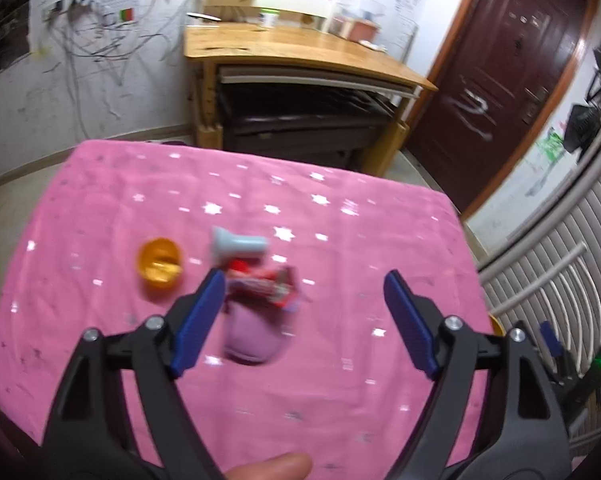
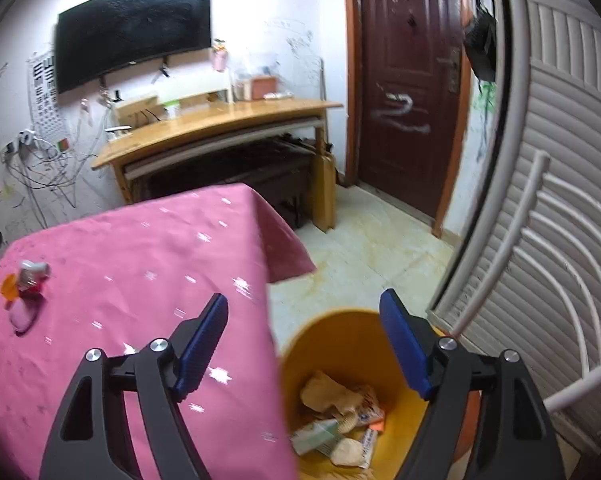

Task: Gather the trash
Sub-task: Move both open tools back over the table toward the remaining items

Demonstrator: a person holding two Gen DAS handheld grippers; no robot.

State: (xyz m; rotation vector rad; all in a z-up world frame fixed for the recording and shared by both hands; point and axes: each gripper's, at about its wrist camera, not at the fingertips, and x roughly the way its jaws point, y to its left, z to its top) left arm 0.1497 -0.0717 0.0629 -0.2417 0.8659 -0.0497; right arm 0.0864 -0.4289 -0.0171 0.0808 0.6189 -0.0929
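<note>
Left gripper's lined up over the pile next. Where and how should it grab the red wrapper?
Grip the red wrapper across its narrow width near the middle, coming down from above. It lies long and flat left to right on the pink tablecloth, partly over the purple object. The left gripper is open and empty.

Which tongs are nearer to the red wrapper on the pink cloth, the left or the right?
Left. The left tongs hang open just above the red wrapper, which shows between their fingers. The right tongs are open over the yellow bin, off the table's edge, far from it.

Red wrapper (image 1: 260, 280) among clutter on pink cloth; yellow bin (image 2: 340, 328) part-filled
</note>
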